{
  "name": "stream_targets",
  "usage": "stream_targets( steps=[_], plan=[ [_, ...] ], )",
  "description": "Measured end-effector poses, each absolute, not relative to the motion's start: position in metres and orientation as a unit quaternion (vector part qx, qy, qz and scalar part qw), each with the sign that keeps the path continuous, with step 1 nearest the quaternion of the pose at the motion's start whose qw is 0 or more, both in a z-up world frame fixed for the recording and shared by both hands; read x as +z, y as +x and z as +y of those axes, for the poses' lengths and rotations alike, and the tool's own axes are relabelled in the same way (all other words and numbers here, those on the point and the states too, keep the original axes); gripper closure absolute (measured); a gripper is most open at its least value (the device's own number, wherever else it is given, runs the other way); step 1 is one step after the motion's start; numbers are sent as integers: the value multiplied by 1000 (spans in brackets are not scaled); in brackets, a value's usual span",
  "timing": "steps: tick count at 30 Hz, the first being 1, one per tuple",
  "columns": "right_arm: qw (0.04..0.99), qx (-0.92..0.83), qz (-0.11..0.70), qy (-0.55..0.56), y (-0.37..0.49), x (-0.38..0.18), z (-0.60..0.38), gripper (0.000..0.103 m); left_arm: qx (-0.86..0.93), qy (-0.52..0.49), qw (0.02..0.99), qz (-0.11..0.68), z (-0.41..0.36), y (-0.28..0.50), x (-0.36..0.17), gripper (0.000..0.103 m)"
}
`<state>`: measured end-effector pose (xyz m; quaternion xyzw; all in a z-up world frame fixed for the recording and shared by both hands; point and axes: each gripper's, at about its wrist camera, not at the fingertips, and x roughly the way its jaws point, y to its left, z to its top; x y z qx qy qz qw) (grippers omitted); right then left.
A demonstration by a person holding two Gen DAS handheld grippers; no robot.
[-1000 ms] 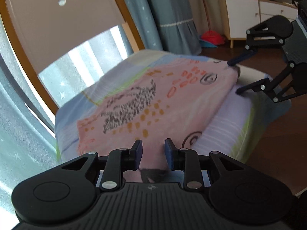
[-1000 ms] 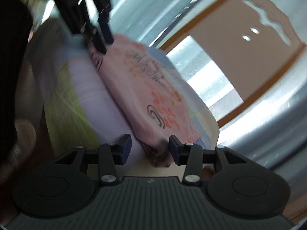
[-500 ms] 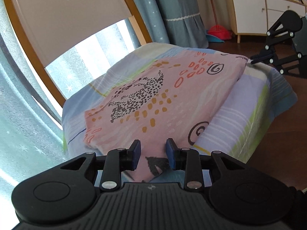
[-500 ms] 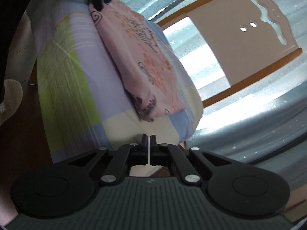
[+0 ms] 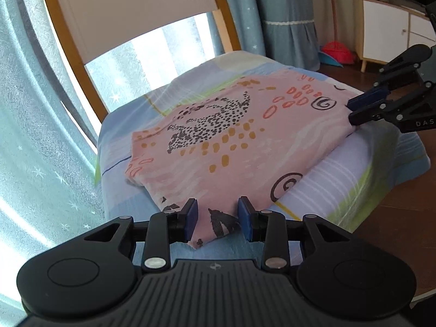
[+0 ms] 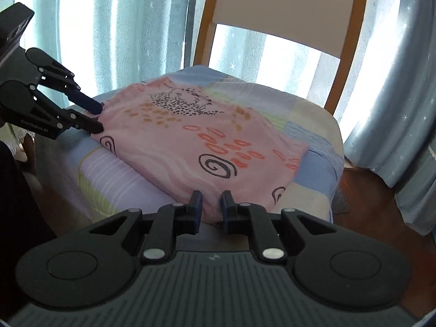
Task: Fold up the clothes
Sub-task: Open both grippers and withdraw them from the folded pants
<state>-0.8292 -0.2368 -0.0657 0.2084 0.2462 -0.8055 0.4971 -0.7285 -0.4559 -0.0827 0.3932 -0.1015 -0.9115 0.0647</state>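
Left gripper: jaws apart, straddling the near corner of the pink patterned garment without pinching it; the corner tip lies between the two blue pads. Right gripper: jaws narrowly apart, set on either side of the garment's opposite corner edge — whether the pads press the cloth cannot be told.

The garment lies folded and flat on the chair cushion, which is covered in pastel checked fabric. All positions below refer to this cushion.

- Garment edges: the fold runs diagonally across the cushion top; one long edge sits just inside the cushion's front side, leaving a strip of lilac and green cover exposed.
- Behind the cushion: the wooden chair back, upright, with pale curtains beyond it.
- Beside the cushion: open brown floor — no obstruction near either gripper. A white cabinet stands well apart, across the floor.
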Motion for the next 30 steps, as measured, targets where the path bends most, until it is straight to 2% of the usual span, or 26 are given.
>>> stream_targets(
  steps=[2, 4, 5, 7, 8, 9, 10, 12, 17, 19, 21, 25, 29, 30],
  plan=[
    [497, -808, 214, 234, -836, -65, -237, 87, -911, 395, 77, -91, -456, -728, -80, 65],
    [496, -808, 182, 260, -844, -64, -237, 70, -912, 392, 97, -76, -455, -727, -74, 61],
    [495, -808, 166, 272, -847, -64, -237, 68, -913, 389, 108, -66, -453, -726, -71, 57],
    [487, -813, 150, 281, -846, -64, -233, 68, -912, 387, 120, -57, -448, -724, -66, 44],
    [482, -817, 146, 281, -844, -64, -230, 67, -912, 387, 124, -56, -444, -723, -65, 43],
    [477, -821, 142, 281, -841, -65, -227, 62, -911, 387, 128, -55, -440, -722, -63, 43],
    [472, -824, 138, 281, -838, -65, -224, 49, -910, 388, 133, -56, -437, -721, -62, 41],
    [461, -831, 130, 281, -833, -65, -217, 36, -907, 390, 143, -63, -431, -719, -59, 36],
    [459, -836, 116, 278, -825, -60, -210, 34, -916, 366, 166, -21, -429, -711, -37, 29],
    [461, -838, 110, 271, -821, -55, -209, 26, -918, 353, 179, -18, -424, -709, -29, 20],
    [459, -841, 106, 266, -818, -52, -209, 21, -920, 344, 185, -15, -418, -706, -26, 16],
    [458, -841, 98, 272, -815, -55, -212, 16, -920, 335, 203, -3, -410, -699, -27, 4],
    [461, -837, 102, 276, -810, -64, -218, 10, -918, 332, 215, 26, -413, -695, -41, 3],
    [460, -838, 101, 277, -810, -66, -219, 5, -918, 330, 218, 34, -415, -694, -45, 3]
  ],
)
